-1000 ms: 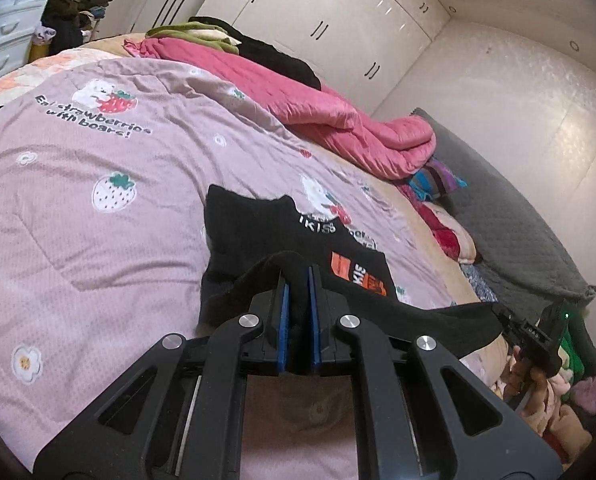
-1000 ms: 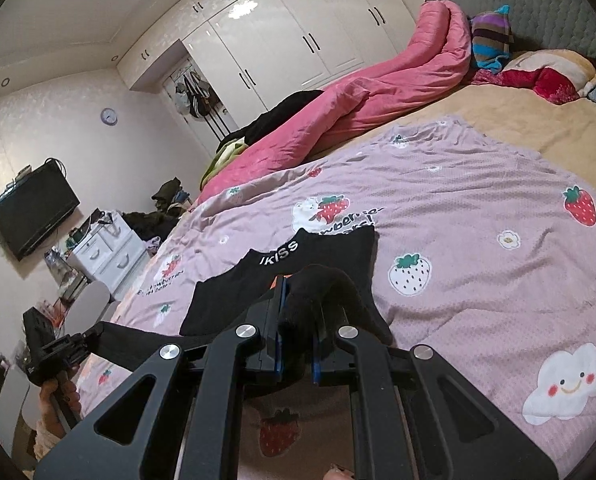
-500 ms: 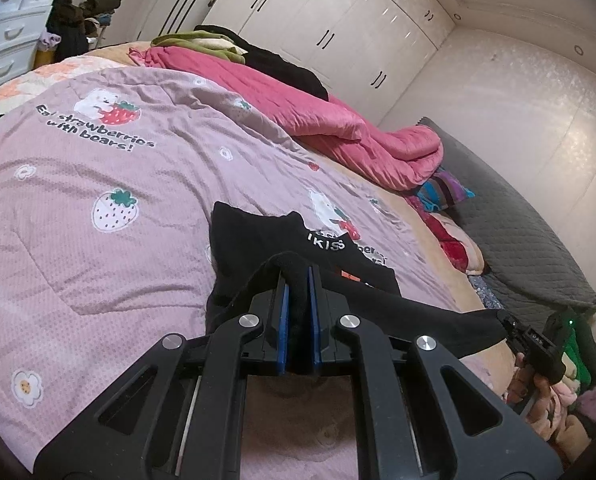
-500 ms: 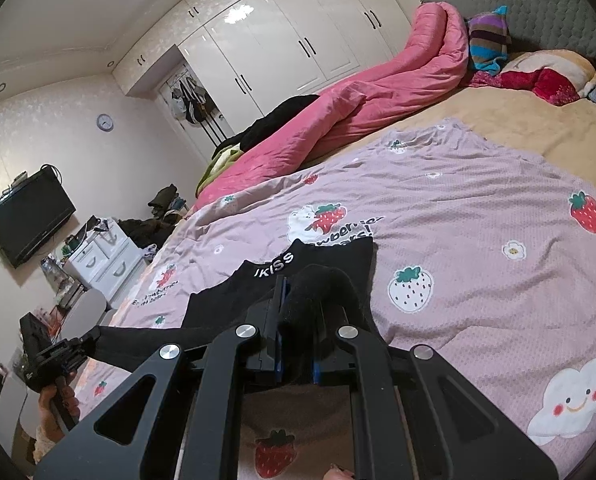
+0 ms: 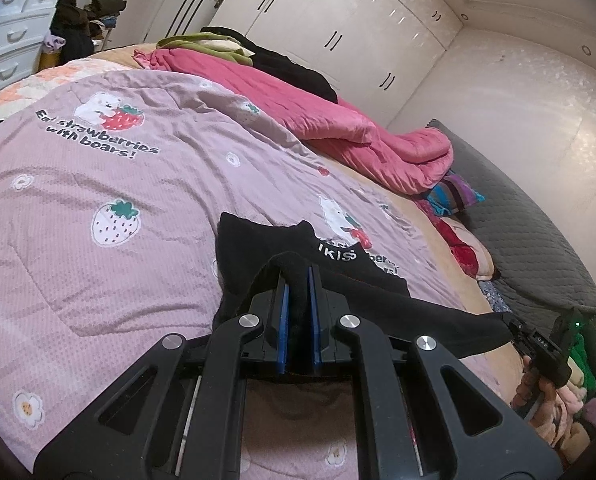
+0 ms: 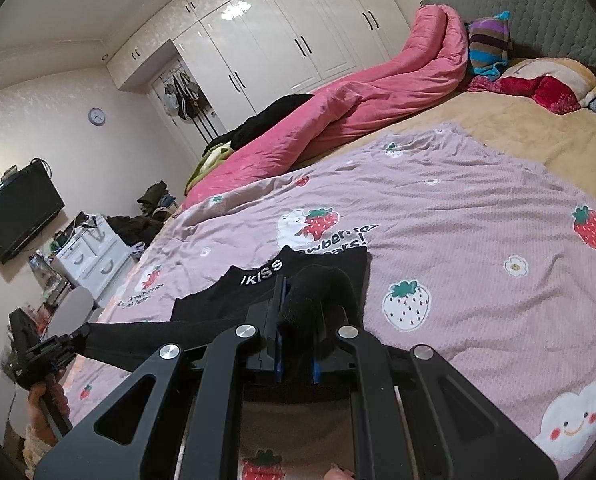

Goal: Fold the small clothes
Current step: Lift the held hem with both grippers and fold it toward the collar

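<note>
A lilac strawberry-print blanket (image 5: pixel 98 208) covers the near part of the bed, with a rolled pink quilt (image 6: pixel 358 108) along its far edge and a striped pillow (image 6: pixel 490 44) against the grey headboard (image 6: pixel 554 12). White wardrobes (image 6: pixel 282 48) line the far wall. A black television (image 6: pixel 18 212) hangs left, above a white drawer chest (image 6: pixel 94 260).

2 wrist fisheyes, low and close over the bedspread (image 5: pixel 98 280), facing the wardrobe (image 6: pixel 282 52), each showing the other's gripper.
</note>
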Tool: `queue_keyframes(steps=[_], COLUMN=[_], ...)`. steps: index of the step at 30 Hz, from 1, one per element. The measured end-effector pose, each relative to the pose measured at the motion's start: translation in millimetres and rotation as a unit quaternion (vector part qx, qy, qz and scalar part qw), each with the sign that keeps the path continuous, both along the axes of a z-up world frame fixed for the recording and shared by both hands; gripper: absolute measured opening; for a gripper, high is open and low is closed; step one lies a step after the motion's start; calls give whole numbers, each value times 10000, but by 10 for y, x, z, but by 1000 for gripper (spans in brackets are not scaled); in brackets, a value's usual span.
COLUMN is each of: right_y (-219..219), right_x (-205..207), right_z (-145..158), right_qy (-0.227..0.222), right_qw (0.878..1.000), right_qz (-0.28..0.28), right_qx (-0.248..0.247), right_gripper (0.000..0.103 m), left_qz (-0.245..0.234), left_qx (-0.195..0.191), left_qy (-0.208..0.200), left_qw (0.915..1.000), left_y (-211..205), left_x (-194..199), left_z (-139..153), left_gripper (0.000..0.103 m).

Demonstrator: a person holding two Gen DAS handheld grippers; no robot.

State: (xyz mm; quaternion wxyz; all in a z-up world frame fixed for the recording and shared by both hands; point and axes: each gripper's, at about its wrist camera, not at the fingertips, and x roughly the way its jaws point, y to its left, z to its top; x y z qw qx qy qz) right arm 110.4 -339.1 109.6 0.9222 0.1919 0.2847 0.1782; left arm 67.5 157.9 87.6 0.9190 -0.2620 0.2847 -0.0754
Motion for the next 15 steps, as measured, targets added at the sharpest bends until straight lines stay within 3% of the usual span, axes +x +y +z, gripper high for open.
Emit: queue_keyframes(steps=[15], right_y=[170], right_x=[605], right_z=[-252], right_qy=[289], right_qw=[9990], right_qz=[-91], right_qx=[-331], right_gripper=[9], left_qz=[168], left_qx=[365], left_qy=[253], left_qw=[9989], left_y=[75], left_x=[503], left_z=[-219], left_gripper=[3])
